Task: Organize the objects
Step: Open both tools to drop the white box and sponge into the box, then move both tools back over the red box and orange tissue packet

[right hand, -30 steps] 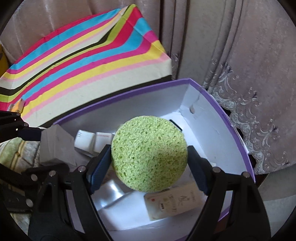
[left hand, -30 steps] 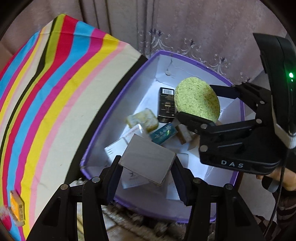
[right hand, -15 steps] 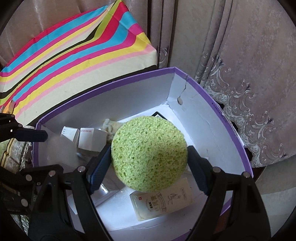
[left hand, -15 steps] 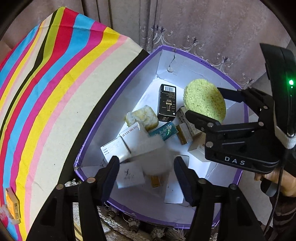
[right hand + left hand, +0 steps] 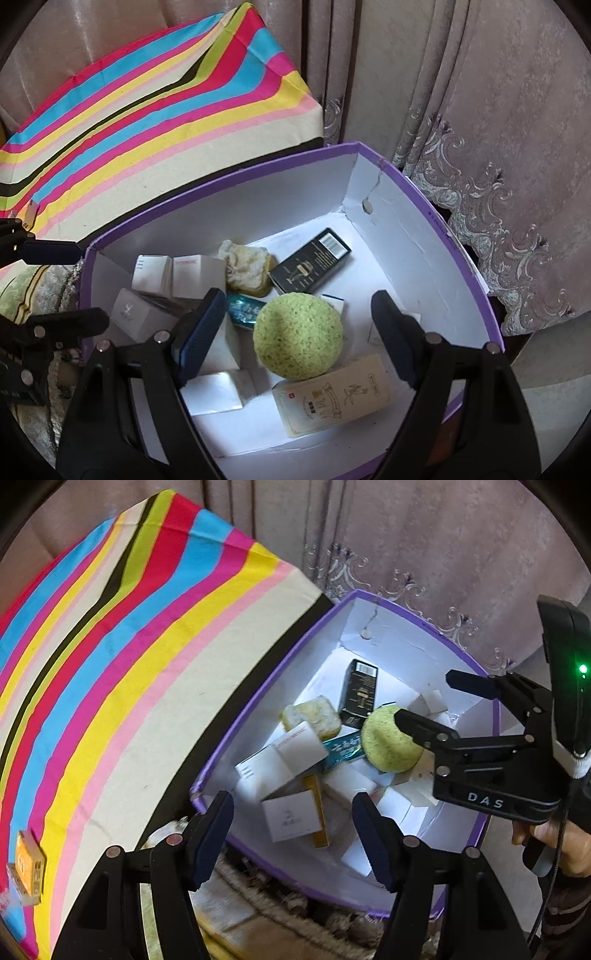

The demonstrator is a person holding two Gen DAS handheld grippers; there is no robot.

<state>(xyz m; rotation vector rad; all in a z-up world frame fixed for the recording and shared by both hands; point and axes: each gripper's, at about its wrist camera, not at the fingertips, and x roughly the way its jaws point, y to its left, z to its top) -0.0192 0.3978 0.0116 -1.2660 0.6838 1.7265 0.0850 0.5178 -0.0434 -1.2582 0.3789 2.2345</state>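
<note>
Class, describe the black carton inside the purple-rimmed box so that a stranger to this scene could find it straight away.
Start at the purple-rimmed box with white walls, standing beside the striped cloth. Look toward its far corner, past the round green sponge. The black carton lies flat there, the only dark pack among white and pale ones, with a white barcode patch at one end.
</note>
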